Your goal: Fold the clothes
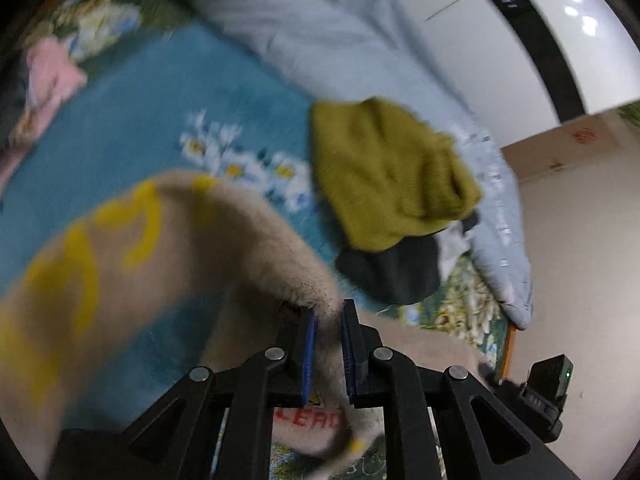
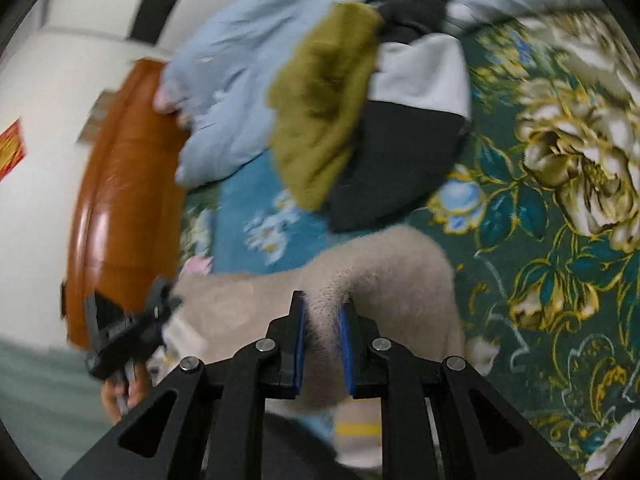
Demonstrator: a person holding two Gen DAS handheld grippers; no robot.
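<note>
One beige sweater (image 1: pixel 168 248), one olive sweater (image 1: pixel 384 172), one dark garment (image 1: pixel 392 272), one pale blue quilt (image 1: pixel 360 40), one pink cloth (image 1: pixel 48 76), one bed (image 2: pixel 560 240), two grippers, four blue-padded fingers (image 1: pixel 309 356).

Floral bed (image 2: pixel 560 240): teal blanket (image 1: pixel 140 120), blue quilt (image 1: pixel 340 40), clothes pile (image 1: pixel 392 184).

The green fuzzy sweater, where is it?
The olive-green sweater lies heaped on a dark garment on the bed, beside the pale blue quilt, beyond both grippers.
</note>
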